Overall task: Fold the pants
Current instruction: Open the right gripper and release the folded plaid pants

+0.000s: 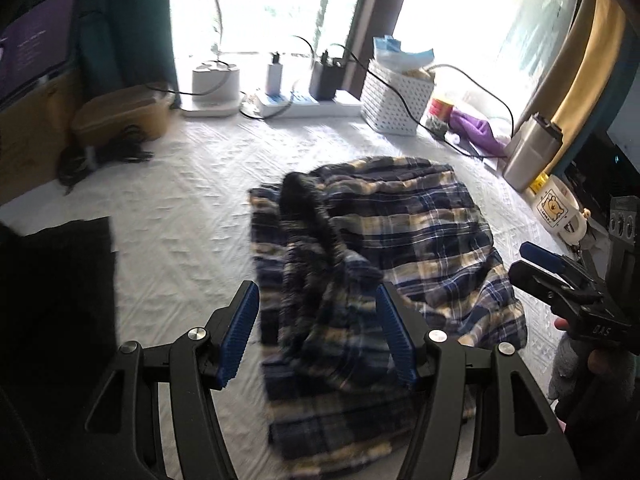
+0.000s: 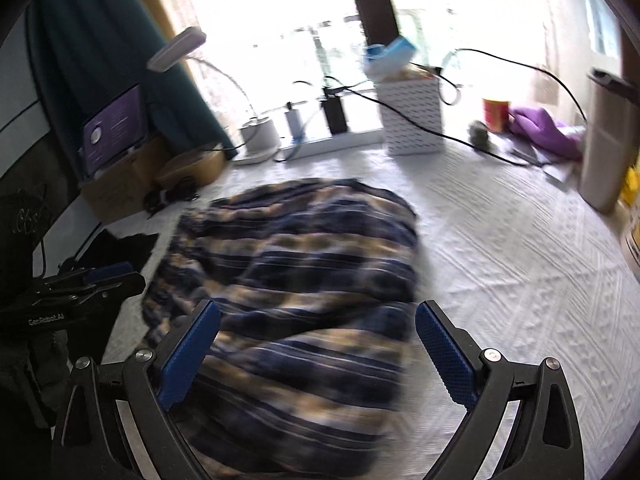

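Note:
The blue, cream and navy plaid pants (image 1: 400,240) lie bunched in a heap on the white textured cover (image 1: 180,208), with a dark ridge of fabric standing up along the middle. My left gripper (image 1: 318,334) hovers over the near end of the heap, its blue pads apart and the cloth blurred between them, not pinched. In the right wrist view my right gripper (image 2: 318,354) stands wide open above the pants (image 2: 288,264), gripping nothing. Each gripper shows in the other's view: the right gripper (image 1: 540,260) at the right edge, the left gripper (image 2: 100,280) at the left edge.
A white perforated basket (image 1: 394,100), a power strip with chargers (image 1: 304,100) and trailing black cables line the far side by the window. A steel tumbler (image 1: 528,152), a bear mug (image 1: 560,212) and purple cloth (image 1: 476,128) sit at right. A black cloth (image 1: 60,272) lies at left.

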Demonstrator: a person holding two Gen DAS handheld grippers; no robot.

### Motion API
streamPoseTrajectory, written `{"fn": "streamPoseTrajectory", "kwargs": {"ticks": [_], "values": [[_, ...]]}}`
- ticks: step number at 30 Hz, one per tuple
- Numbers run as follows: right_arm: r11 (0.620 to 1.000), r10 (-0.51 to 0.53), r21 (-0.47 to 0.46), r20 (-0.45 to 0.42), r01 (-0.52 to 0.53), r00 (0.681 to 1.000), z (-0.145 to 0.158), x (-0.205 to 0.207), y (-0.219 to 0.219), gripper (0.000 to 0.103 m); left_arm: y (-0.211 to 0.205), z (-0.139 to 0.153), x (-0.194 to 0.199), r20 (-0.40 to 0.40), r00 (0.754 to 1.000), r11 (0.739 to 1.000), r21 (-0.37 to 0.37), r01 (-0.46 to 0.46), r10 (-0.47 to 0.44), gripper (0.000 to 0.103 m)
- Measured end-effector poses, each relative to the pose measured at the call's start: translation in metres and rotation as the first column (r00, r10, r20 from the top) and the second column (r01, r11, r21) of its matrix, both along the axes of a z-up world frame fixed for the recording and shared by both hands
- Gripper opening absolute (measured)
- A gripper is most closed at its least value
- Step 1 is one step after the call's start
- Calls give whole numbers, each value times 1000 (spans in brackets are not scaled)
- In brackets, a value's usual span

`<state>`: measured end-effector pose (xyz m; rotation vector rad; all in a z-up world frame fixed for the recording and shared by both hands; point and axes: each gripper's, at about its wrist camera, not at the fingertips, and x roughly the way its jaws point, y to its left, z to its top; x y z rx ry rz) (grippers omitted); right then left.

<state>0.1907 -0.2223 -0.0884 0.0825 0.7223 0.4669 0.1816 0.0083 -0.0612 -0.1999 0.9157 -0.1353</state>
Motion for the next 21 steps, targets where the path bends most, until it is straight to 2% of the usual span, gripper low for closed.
{"fn": "streamPoseTrajectory", "kwargs": {"ticks": [3,4,5,6,8,11,17,21], "values": [[1000,-16,10,-9,17,1000,-5,4,-12,99,-6,-8,11,-18,999,999,-17,31,-31,60],[1000,-20,12,-12,20,1000,-6,5,-15,99,-8,-11,15,-23,999,999,-24,41,-42,57],[1000,-24,16,-15,24,1000,-8,7,-18,99,-8,-13,17,-27,998,998,-38,52,-53,45],[999,-26,20,-19,27,999,-10,8,-20,99,-8,-16,21,-42,997,997,-51,61,-63,41],[999,-31,25,-27,32,999,-13,11,-25,99,-7,-20,24,-55,997,997,-53,57,-60,22],[999,-36,26,-41,37,999,-16,16,-29,99,-1,-23,25,-55,997,998,-48,46,-49,11],[999,-34,24,-43,35,998,-17,20,-26,99,16,-12,22,0,1000,1000,-28,5,-5,10],[999,-26,22,-43,27,999,-19,23,-20,99,25,-21,31,-13,1000,999,-37,-5,4,10]]}}
